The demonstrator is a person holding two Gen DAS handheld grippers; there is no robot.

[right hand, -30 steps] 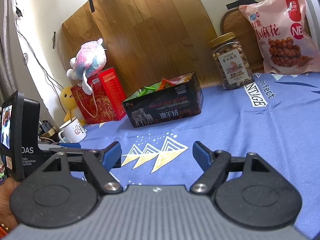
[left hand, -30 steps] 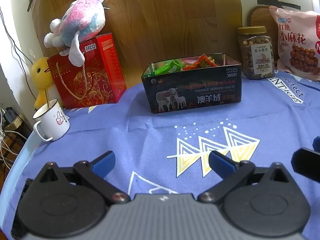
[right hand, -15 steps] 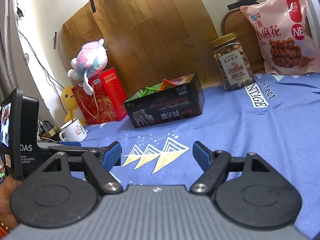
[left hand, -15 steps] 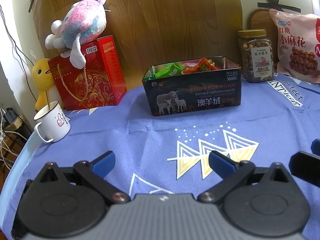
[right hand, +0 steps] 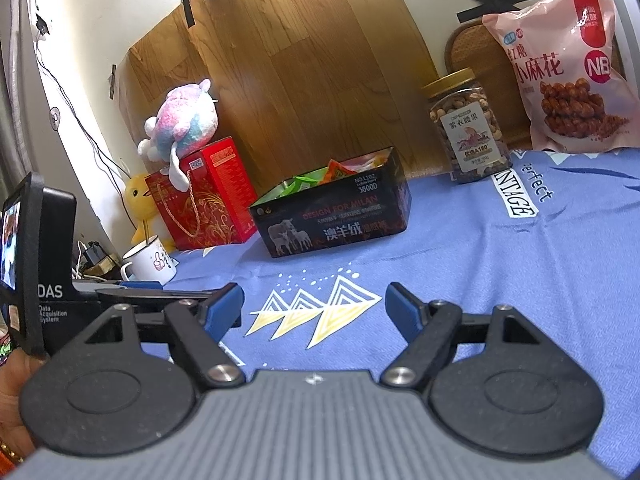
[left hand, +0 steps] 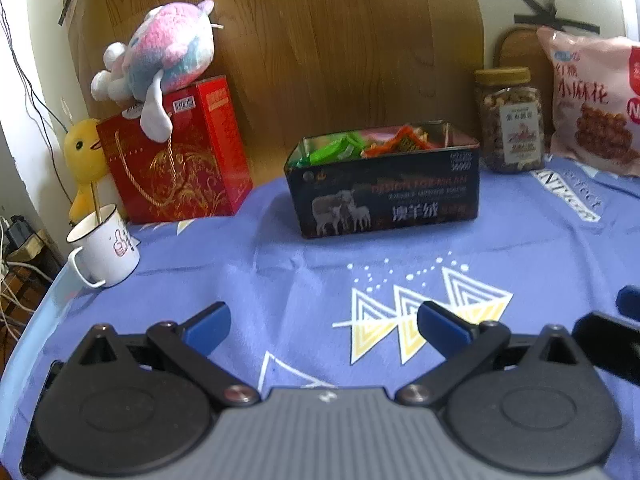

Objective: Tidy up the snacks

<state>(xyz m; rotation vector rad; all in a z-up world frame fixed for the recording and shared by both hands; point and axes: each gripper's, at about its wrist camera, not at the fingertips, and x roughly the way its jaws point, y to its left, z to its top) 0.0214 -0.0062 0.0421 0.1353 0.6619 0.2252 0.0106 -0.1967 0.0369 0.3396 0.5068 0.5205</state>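
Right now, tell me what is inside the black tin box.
The black tin box holds wrapped snacks: green packets on its left, orange packets on its right, piled near the rim. Its walls and the top packets hide whatever lies beneath.

Pink snack bag (left hand: pixel 592 104) cut by right edge, tin (left hand: pixel 384 196) lettering blurred

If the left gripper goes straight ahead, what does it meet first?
Probably the tin. The left gripper, open and empty, points across bare cloth toward it; depth is hard to judge.
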